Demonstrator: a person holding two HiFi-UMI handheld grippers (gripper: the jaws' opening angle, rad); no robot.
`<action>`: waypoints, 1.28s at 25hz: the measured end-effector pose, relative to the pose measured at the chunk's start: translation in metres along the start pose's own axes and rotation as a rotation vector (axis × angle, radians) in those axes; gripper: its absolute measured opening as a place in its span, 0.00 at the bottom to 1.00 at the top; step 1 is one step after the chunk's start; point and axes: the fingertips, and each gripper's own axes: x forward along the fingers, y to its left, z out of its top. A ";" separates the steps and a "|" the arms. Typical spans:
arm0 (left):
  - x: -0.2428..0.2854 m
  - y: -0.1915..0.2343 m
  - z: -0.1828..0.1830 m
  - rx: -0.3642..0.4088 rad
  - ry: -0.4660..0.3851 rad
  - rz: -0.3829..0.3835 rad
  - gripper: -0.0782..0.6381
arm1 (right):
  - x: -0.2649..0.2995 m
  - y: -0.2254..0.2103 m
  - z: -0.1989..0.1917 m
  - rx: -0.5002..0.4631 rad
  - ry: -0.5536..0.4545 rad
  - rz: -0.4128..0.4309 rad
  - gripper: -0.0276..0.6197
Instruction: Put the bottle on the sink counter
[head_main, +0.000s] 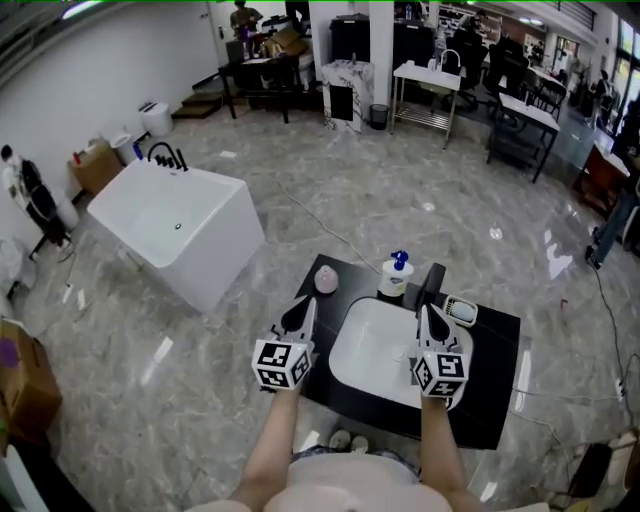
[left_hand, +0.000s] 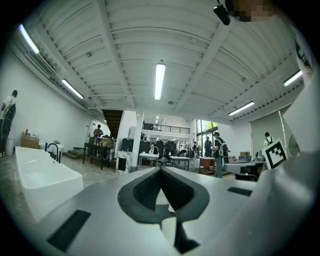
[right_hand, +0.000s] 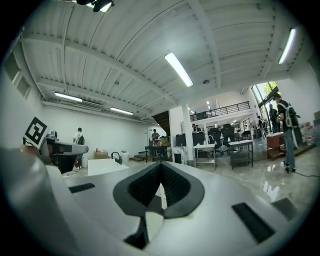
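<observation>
At counter (head_main: 495, 360), left tool (head_main: 303, 306), right tool (head_main: 428, 313) are closed.

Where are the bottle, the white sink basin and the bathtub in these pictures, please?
bottle (head_main: 396, 281): head view, on its white body below the blue pump.
sink basin (head_main: 372, 345): head view, on its bare white bowl.
bathtub (head_main: 150, 215): head view, on its bare inner floor.

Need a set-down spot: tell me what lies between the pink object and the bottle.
Nothing. In the head view only bare black counter runs from the pink object to the bottle.
</observation>
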 end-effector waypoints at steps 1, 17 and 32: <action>-0.003 -0.002 0.002 0.001 -0.005 -0.003 0.15 | -0.007 -0.003 0.002 0.003 -0.007 -0.010 0.07; -0.018 -0.010 0.001 -0.001 -0.003 -0.011 0.15 | -0.058 -0.037 0.008 -0.052 -0.007 -0.096 0.06; -0.010 -0.012 -0.009 -0.014 0.014 -0.015 0.15 | -0.058 -0.040 -0.005 -0.029 0.017 -0.071 0.06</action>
